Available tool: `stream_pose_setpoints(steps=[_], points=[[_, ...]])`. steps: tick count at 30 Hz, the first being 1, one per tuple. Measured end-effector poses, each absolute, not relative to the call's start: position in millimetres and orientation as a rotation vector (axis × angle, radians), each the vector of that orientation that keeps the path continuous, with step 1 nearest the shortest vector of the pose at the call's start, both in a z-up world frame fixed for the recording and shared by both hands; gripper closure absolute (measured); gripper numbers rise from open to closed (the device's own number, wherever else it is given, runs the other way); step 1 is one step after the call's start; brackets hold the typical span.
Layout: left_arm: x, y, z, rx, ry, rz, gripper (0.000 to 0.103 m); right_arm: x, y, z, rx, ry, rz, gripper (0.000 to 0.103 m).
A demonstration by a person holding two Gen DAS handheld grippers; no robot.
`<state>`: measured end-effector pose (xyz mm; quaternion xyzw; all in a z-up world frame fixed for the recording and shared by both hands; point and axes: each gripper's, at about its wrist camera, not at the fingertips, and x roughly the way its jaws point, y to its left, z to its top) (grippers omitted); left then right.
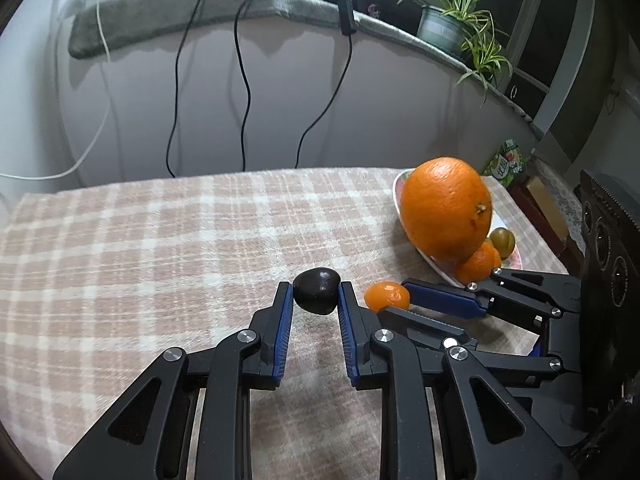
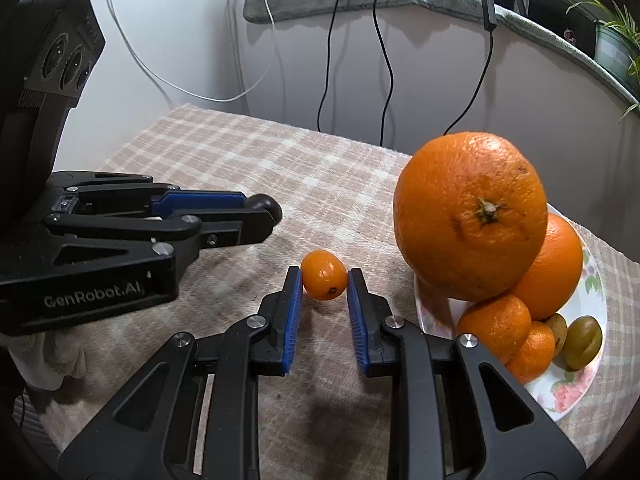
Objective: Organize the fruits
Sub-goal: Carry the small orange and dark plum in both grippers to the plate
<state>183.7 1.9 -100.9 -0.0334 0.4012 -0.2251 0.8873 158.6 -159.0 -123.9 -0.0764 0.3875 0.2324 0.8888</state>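
My left gripper (image 1: 315, 294) is shut on a dark plum (image 1: 316, 290) and holds it just above the checked tablecloth; it also shows in the right wrist view (image 2: 256, 210). My right gripper (image 2: 324, 282) is shut on a small orange kumquat (image 2: 323, 275), which also shows in the left wrist view (image 1: 387, 295). A floral plate (image 2: 576, 396) on the right holds a big orange (image 2: 470, 216), smaller oranges (image 2: 494, 328) and green-brown fruits (image 2: 582, 342).
The checked tablecloth (image 1: 160, 248) covers the table. Cables (image 1: 240, 80) hang down the white wall behind. A potted plant (image 1: 452, 24) stands on the grey ledge. A green carton (image 1: 506, 164) sits beyond the plate.
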Motion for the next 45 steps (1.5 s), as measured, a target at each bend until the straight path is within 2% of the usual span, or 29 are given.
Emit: stream_pose_setpoints(steps=[18, 45], points=[[144.2, -29.6, -65.7, -0.011, 0.764, -0.456, 0.082, 123.5, -203.5, -97.5, -0.077, 0.743, 0.538, 0.079], [131.1, -120.1, -67.9, 0.024, 0.782, -0.533, 0.082, 120.9, -326.6, -79.4, 0.061, 0.678, 0.429, 0.079]])
